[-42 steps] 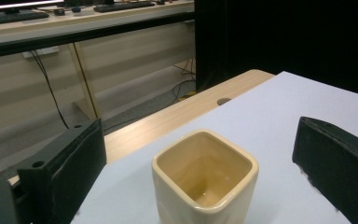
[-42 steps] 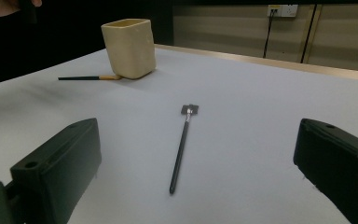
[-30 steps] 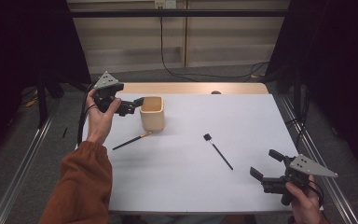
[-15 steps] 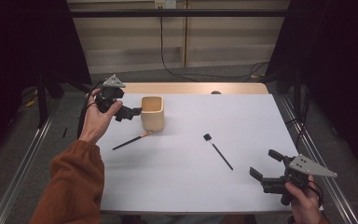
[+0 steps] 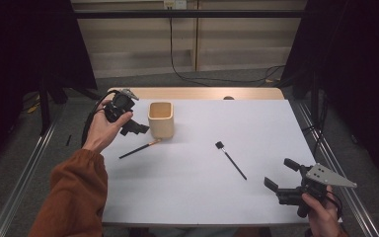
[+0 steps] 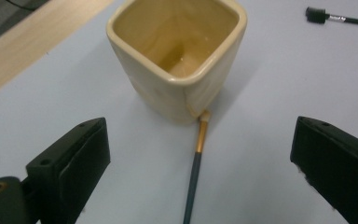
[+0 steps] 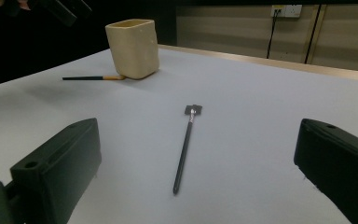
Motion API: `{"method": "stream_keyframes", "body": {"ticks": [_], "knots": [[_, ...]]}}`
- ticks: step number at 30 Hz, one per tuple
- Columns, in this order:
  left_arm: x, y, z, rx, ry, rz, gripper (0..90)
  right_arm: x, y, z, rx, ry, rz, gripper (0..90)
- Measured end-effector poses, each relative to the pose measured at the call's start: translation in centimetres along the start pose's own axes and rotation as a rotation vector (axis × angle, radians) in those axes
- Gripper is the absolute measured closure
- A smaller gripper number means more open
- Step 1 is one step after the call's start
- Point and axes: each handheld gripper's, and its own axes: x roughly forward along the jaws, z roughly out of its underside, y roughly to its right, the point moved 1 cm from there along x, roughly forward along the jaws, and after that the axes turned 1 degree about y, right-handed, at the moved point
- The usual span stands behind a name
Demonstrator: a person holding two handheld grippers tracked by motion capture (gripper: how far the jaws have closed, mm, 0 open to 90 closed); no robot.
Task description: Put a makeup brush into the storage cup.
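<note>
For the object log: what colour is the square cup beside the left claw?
Cream, pale yellowish glaze; the cup shows best in the left gripper view.

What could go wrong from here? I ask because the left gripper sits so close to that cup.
The left gripper hovers open right beside the cream square cup; a careless descent could knock it over. The gold-tipped brush lies with its tip against the cup's base, so pinching it might drag or tip the cup. The black brush is thin and flat on the table; the open right gripper may slip off it.
</note>
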Motion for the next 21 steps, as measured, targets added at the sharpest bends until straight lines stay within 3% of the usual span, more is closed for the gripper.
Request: {"method": "stream_keyframes", "body": {"ticks": [2, 5, 10, 15, 21], "knots": [[0.4, 0.1, 0.1, -0.022, -0.022, 0.013, 6.1, 0.0, 0.0, 0.0, -0.003, 0.001, -0.002, 0.0], [0.8, -0.1, 0.2, -0.009, -0.079, 0.026, 6.4, 0.0, 0.0, 0.0, -0.001, 0.001, -0.001, 0.0], [1.9, -0.4, 0.7, -0.040, -0.155, 0.086, 6.3, 0.0, 0.0, 0.0, -0.002, 0.002, -0.001, 0.0], [2.9, -0.6, 1.2, -0.054, -0.233, 0.089, 6.1, -0.1, 0.0, 0.0, -0.001, 0.001, -0.002, 0.0], [4.2, -0.6, 1.4, -0.035, -0.324, 0.085, 7.0, 0.0, 0.0, 0.0, -0.004, 0.000, -0.002, 0.0]]}}
